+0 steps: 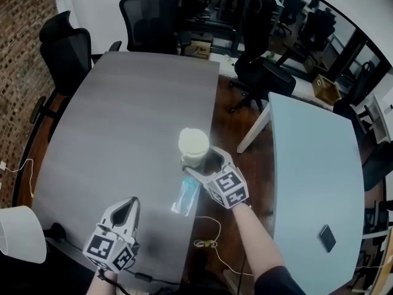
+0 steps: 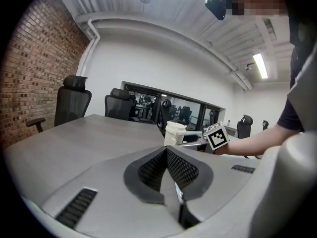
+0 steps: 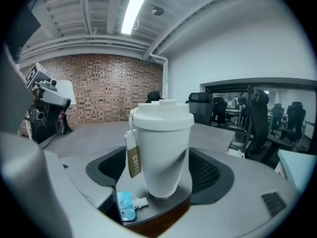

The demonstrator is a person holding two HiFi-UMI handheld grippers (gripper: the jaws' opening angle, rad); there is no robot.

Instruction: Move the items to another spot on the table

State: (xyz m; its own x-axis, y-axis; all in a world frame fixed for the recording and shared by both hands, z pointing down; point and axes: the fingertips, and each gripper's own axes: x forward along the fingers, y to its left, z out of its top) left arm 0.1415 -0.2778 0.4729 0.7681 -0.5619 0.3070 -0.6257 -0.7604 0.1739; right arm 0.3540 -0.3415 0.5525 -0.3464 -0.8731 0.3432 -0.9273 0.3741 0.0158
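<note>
Currently on the counter (image 1: 116, 128), listed item by item:

1. Cup (image 1: 194, 146): white, lidded and upright. It stands at the right edge of the grey counter, about midway between near and far. A paper tag (image 3: 132, 158) hangs from the lid on the side facing my left.

2. Pouch (image 1: 186, 195): blue and flat, with a small white spout. It lies on the counter just near of the cup, apart from it and close to the same edge.

3. Right tool (image 1: 206, 163): released, with its jaws spread wide and the cup standing between them. The pad on the tag side is clearly off the wall. The other pad sits close, but I judge it is not pressing.

4. Left tool (image 1: 131, 203): clenched on nothing, its jaws meeting at the tips. It is low over the near left part of the counter, well apart from both items.

Step in hand, as I judge it, is taking hold of the cup with the right tool. Handling notes:
- Centre the cup between the pads before closing, so neither pad nudges it first. The counter edge is close and there is bare floor beyond it.
- Grip the body below the lid rim, where the wall is straight enough to seat both pads.
- Mind the tag. If it is trapped under a pad, the hold may slip.
- Close gently and lift straight up before carrying left over open counter.
- Keep the jaws above the pouch so it is not dragged along.
</note>
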